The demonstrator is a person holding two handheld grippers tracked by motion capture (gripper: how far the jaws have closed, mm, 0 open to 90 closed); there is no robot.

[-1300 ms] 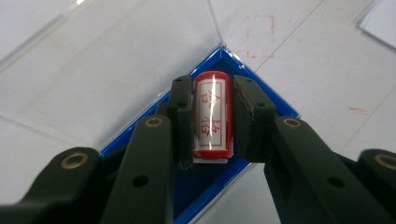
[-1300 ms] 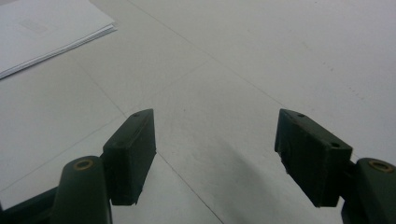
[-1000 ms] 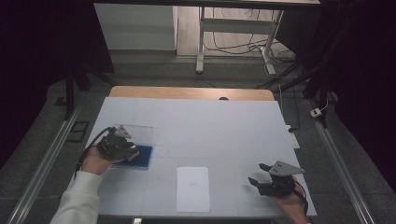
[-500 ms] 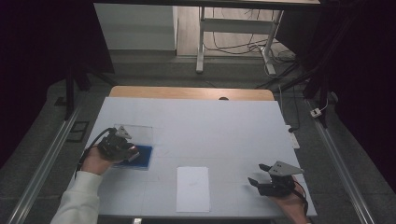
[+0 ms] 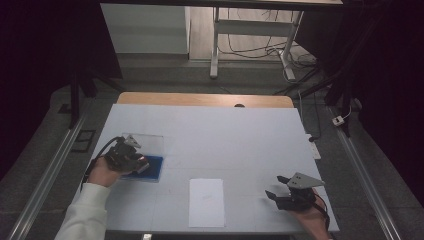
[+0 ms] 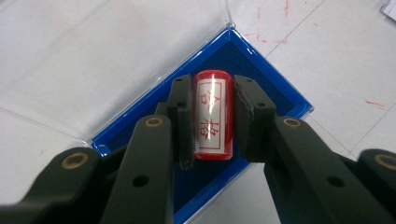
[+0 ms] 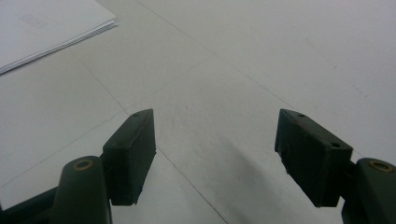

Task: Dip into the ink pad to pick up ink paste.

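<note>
Left gripper view: the black fingers point(image 6: 181, 122) of the left gripper point(image 6: 212, 123) are clenched on a red cylindrical stamp point(image 6: 212, 114) with a white label printed in red characters, one pad on each side of its barrel. The stamp sits over the dark blue pad of a blue-rimmed ink-pad case point(image 6: 280, 95), whose clear lid point(image 6: 112, 51) lies folded open flat on the table beside it. Faint red marks spot the white surface just past the case. In the right gripper view, the right gripper point(image 7: 215, 156) has its fingers point(image 7: 130, 154) released and spread wide, with nothing between them, low over bare white tabletop crossed by thin seam lines; a corner of a thin stack of white paper point(image 7: 46, 28) lies well apart from it. From the high view, the left gripper point(image 5: 131, 159) is at the table's near left over the ink-pad case point(image 5: 152, 167), the right gripper point(image 5: 285, 195) at the near right, and the paper point(image 5: 206, 202) lies between them near the front edge. The table point(image 5: 225, 135) is covered in pale white sheeting, with a wooden strip point(image 5: 200, 99) along its far edge. Beyond it the room is dim: grey floor, metal rails on both sides, a white frame stand point(image 5: 250, 40) with loose cables point(image 5: 260, 52) behind.
</note>
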